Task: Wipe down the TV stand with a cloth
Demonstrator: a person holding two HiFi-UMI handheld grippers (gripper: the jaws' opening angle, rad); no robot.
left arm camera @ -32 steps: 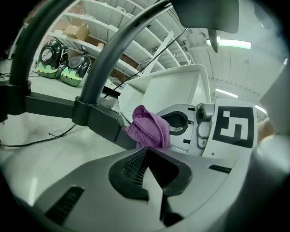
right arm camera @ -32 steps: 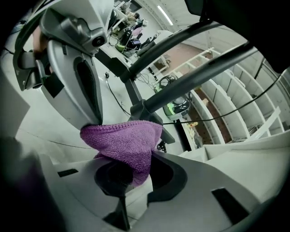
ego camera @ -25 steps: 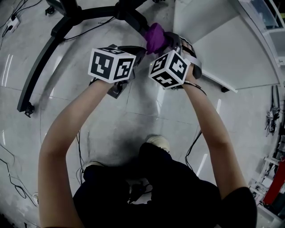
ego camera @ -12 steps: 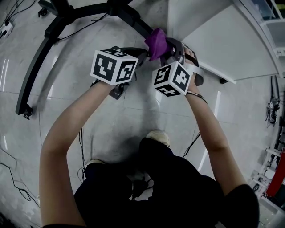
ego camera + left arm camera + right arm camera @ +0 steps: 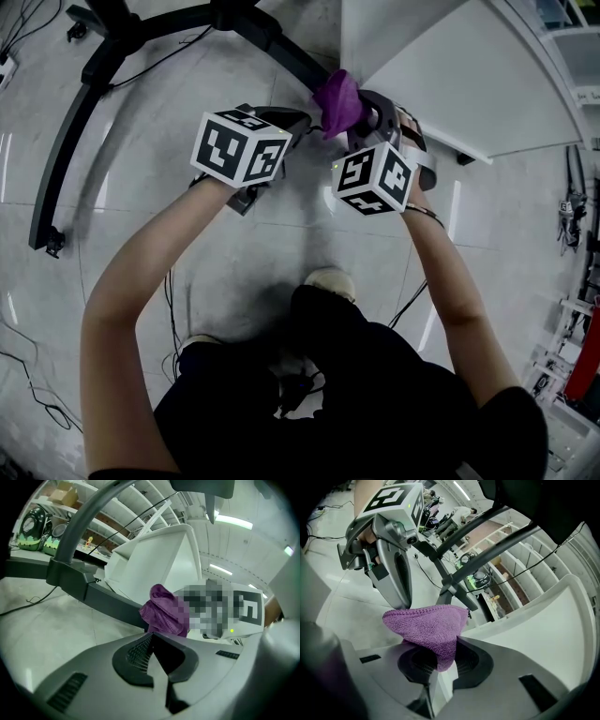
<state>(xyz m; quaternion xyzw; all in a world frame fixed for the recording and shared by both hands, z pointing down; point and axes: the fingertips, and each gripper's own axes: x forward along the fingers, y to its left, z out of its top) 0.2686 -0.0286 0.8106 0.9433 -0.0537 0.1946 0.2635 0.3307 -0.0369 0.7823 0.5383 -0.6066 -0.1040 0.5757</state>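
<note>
The black TV stand (image 5: 279, 39) sprawls over the floor, with a white panel (image 5: 450, 75) just beside it. The left claw (image 5: 157, 667) is pressed together on nothing. The right claw (image 5: 440, 667) pinches the purple cloth (image 5: 429, 627) by a bunched end, right up by the stand's bar; can't tell if it's touching. The cloth looks soft, light and floppy, so I'd keep a fat fold gripped or it'll drag loose.
</note>
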